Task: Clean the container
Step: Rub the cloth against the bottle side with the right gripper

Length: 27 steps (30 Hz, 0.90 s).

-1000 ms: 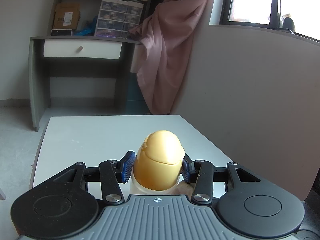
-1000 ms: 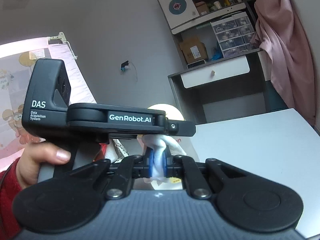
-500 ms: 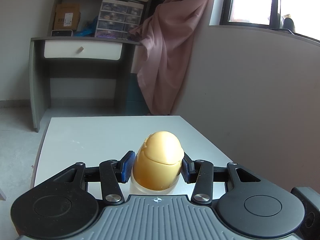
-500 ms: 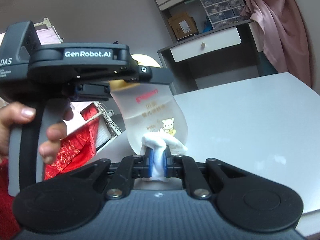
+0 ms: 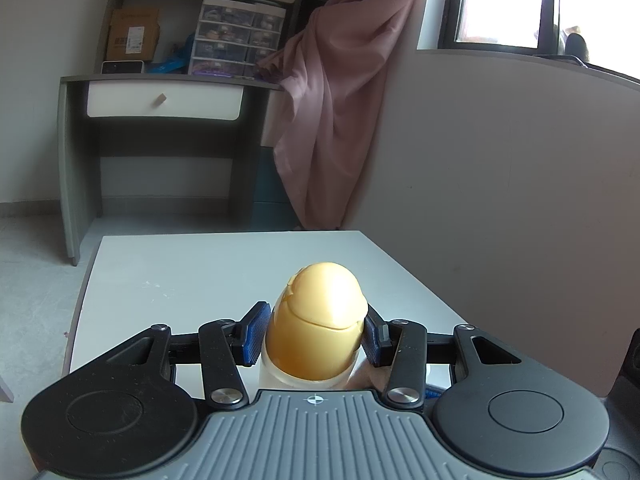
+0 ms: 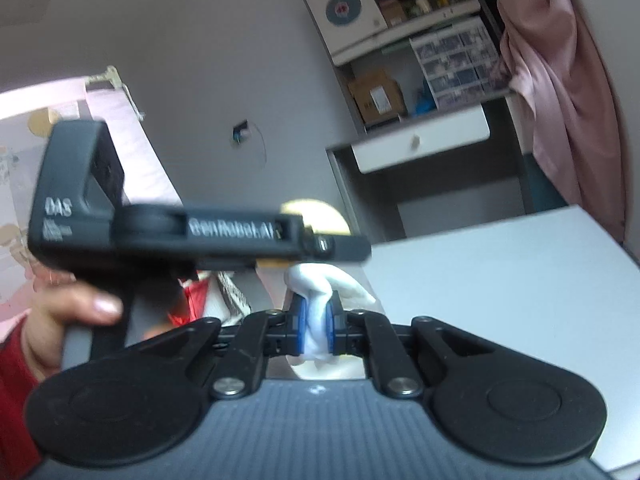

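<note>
Left gripper (image 5: 316, 338) jaws pinching yellow-capped bottle (image 5: 316, 340), right gripper (image 6: 315, 326) jaws pinching white cloth (image 6: 316, 312), over white table (image 5: 200, 276).

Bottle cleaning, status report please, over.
Left claw shut on yellow-capped bottle. Right claw shut on white cloth, beside the bottle. Table otherwise bare, nothing in the way.

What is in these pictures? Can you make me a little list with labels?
left tongs: shut on the bottle, at its yellow egg-shaped cap
right tongs: shut on a white cloth
bottle: upright, frosted body below the cap
cloth: bunched, close to the bottle's side; contact unclear
table: white, bare part behind the bottle
hand: grips the left tool's handle, red sleeve
background: grey desk, pink curtain
</note>
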Motion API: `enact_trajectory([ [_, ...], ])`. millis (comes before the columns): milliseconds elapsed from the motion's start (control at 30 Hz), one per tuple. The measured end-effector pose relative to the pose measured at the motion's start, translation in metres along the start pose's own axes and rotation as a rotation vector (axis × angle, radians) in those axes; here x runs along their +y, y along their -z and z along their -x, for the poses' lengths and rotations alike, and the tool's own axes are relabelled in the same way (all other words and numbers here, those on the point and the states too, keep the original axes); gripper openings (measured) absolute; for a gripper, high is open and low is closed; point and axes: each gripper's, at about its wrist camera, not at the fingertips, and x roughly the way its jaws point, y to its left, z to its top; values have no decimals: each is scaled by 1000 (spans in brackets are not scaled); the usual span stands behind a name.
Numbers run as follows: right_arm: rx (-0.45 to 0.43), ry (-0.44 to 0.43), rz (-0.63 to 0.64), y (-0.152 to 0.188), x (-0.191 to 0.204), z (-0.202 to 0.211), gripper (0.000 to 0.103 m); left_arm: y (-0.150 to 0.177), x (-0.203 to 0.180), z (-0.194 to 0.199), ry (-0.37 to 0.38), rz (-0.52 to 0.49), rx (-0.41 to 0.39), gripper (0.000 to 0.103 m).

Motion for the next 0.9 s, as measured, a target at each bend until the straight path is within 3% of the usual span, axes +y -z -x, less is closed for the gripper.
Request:
enact_trajectory([
  [500,147,32,-34,32,-20,-19,10,-7,3,-1,1,13,-19,47],
  [667,129,42,-37,26,-16,-25,11,0,9,5,5,13,-17,47],
  [900,18,20,-18,5,-11,-14,10,1,11,5,5,12,-25,47],
])
